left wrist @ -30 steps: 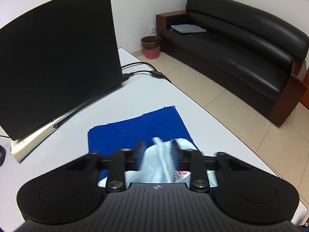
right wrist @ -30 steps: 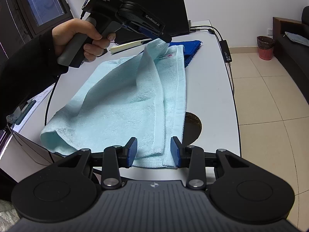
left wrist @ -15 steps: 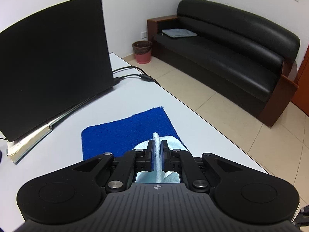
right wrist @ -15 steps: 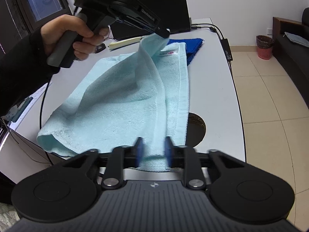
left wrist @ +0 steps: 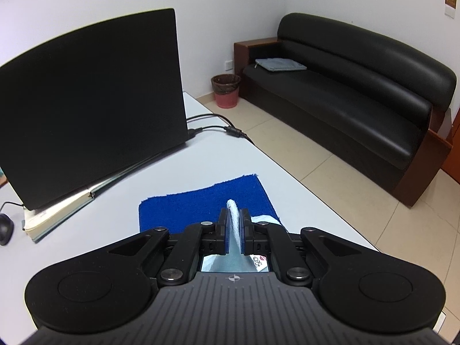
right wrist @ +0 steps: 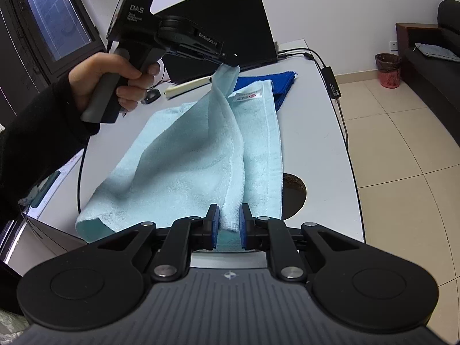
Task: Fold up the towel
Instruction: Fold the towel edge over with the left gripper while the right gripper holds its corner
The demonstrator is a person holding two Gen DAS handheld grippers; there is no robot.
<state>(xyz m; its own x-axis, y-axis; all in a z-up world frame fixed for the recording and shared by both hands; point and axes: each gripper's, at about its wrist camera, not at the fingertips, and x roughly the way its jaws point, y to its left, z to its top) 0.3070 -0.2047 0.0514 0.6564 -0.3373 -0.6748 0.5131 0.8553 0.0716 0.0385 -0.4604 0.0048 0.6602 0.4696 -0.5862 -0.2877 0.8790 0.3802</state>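
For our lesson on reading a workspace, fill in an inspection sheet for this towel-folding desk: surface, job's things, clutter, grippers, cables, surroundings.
Surface: white desk with a dark round hole near its right edge.
Job's things: light blue towel, partly lifted, one layer flat on the desk.
Clutter: blue cloth under the towel's far end; laptop resting on a notebook; mouse.
Grippers: left gripper jaws shut on the raised far corner; right gripper jaws around the near corner.
Cables: power adapter and leads run along the right edge.
Surroundings: black sofa, red bin, tiled floor.
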